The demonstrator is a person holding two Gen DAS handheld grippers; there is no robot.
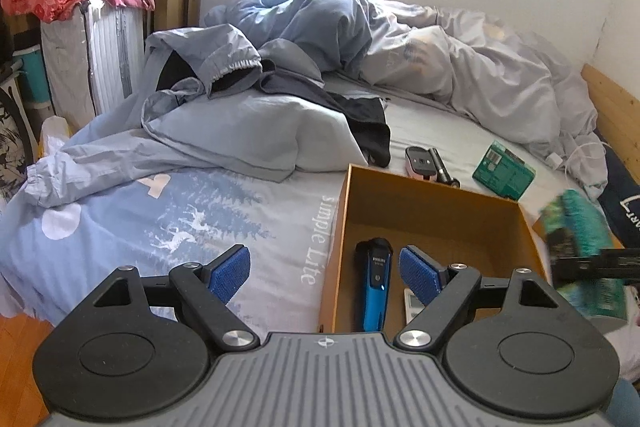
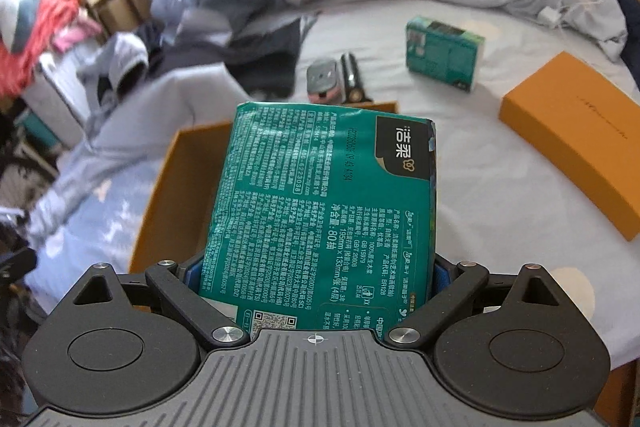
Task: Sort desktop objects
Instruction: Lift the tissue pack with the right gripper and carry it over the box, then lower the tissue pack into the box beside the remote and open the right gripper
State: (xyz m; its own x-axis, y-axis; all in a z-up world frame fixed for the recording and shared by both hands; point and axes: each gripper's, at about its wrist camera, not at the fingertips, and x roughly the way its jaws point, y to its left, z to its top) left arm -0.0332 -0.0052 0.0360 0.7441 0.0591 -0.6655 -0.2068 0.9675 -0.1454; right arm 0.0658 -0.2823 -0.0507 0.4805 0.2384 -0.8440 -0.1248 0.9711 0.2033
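An open orange box (image 1: 436,195) lies on the bed, with a blue shaver (image 1: 374,287) and a white remote (image 1: 412,307) inside. My left gripper (image 1: 324,271) is open and empty, its right finger over the box's near left corner. My right gripper (image 2: 316,273) is shut on a green tissue pack (image 2: 320,211) and holds it above the box (image 2: 176,179); the pack shows blurred at the right of the left wrist view (image 1: 580,243). A second green tissue pack (image 2: 442,53), a pink mouse (image 2: 322,79) and a black flashlight (image 2: 352,75) lie beyond the box.
The orange box lid (image 2: 572,139) lies on the sheet to the right. A jacket and pillow (image 1: 240,123) lie left of the box, rumpled bedding (image 1: 460,67) behind. A white charger and cable (image 2: 560,11) lie near the wooden headboard (image 1: 616,115).
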